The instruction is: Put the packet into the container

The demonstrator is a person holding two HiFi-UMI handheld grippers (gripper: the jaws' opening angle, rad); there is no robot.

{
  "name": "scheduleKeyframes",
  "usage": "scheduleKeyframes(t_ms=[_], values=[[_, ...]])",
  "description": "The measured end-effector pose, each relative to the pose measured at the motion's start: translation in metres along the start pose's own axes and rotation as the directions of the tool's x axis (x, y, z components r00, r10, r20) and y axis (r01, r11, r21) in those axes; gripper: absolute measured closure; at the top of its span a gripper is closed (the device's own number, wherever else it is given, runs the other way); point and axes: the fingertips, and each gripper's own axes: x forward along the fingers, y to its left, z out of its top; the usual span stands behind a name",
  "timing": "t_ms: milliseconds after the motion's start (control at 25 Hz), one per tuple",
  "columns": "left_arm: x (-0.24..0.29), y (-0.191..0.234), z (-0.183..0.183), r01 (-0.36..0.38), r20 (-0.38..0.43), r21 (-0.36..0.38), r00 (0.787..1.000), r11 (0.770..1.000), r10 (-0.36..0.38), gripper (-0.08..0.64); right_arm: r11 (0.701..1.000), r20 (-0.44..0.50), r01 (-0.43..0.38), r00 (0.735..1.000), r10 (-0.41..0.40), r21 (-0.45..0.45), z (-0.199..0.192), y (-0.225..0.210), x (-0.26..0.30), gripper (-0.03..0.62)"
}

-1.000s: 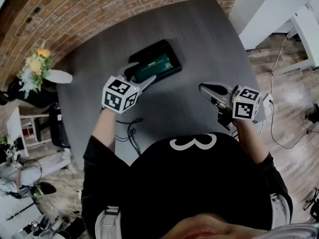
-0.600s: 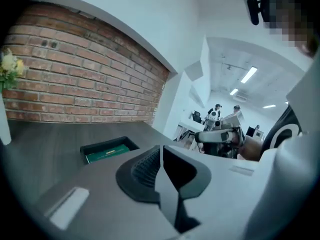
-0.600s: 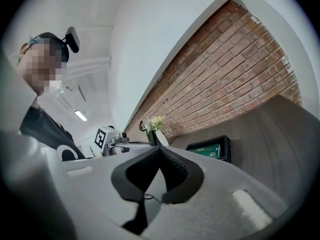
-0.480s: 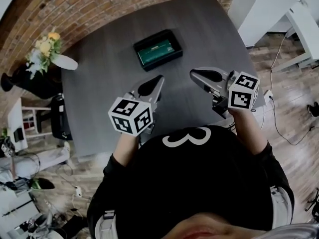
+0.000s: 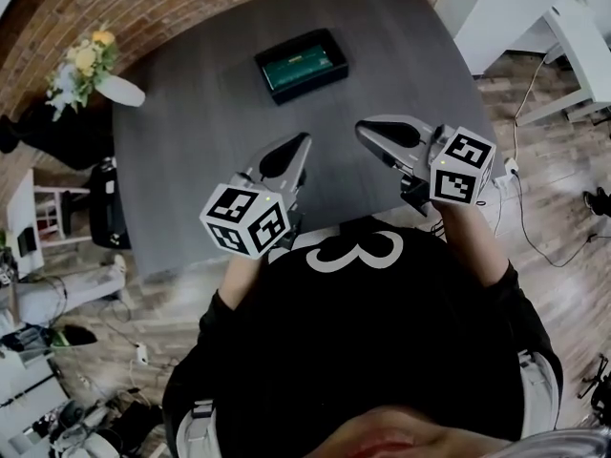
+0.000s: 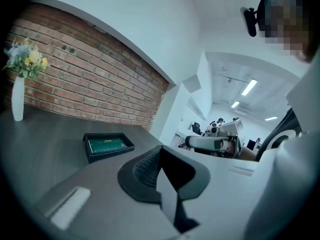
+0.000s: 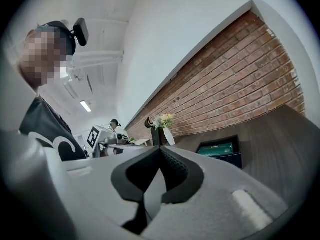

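A green packet point(image 5: 303, 65) lies flat inside a black rectangular container point(image 5: 326, 45) at the far side of the dark grey table point(image 5: 191, 160). The same container point(image 6: 93, 152) with the packet point(image 6: 106, 144) shows in the left gripper view, and the container point(image 7: 231, 158) with the packet point(image 7: 217, 148) in the right gripper view. My left gripper point(image 5: 302, 141) is shut and empty, held over the table's near half, well short of the container. My right gripper point(image 5: 363, 130) is shut and empty too, beside it to the right.
A white vase with flowers point(image 5: 91, 70) stands at the table's far left corner by the brick wall point(image 5: 143, 8). A black chair point(image 5: 100, 218) sits left of the table. White furniture point(image 5: 563, 36) and floor cables point(image 5: 520, 184) lie to the right.
My left gripper drew back from the container toward my body with its jaws shutting, leaving the packet inside. The right gripper shifted slightly left. The head view moved, so the container sits farther away.
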Motion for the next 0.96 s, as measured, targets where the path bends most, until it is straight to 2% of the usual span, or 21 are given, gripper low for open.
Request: scheduleKeyframes(t_ms=[800, 960], values=[[-0.014, -0.017, -0.005, -0.002, 0.006, 0.024, 1.000, 1.000, 0.002, 0.549, 1.000, -0.006, -0.010, 1.000, 0.010, -0.011, -0.017, 0.020, -0.008, 0.589], [-0.014, -0.021, -0.007, -0.001, -0.004, 0.048, 1.000, 0.999, 0.001, 0.549, 1.000, -0.006, -0.009, 1.000, 0.009, -0.007, -0.015, 0.022, -0.009, 0.591]])
